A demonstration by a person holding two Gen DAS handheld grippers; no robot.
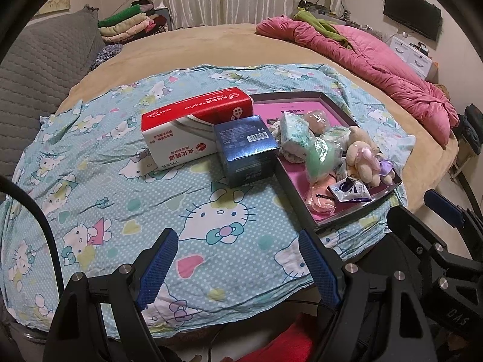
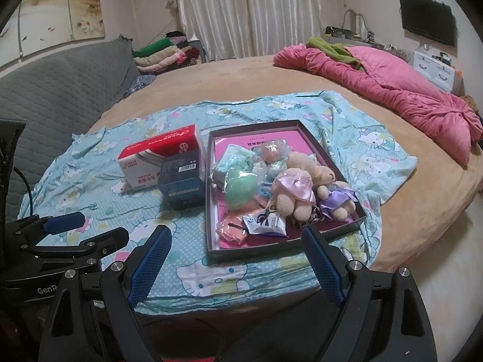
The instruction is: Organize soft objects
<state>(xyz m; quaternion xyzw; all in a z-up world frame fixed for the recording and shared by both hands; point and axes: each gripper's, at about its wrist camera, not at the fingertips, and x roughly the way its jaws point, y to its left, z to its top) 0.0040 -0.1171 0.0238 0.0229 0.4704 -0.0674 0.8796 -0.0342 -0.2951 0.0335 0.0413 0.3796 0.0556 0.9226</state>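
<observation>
Both grippers — left gripper and right gripper — hover with jaws spread wide, empty; the soft toys (plush bears, wrapped packets) lie heaped in the dark tray on the bed.

Filling most of the frame: a round bed under a tan cover, with a pink quilt bunching at the upper right. Hanging at top centre — pale curtains, glowing faintly. Leaning along the left edge: a grey quilted headboard. Piling up beside it, folded clothes. Sitting on the right wall, a dark screen; spreading across the upper left — a painted panel.
</observation>
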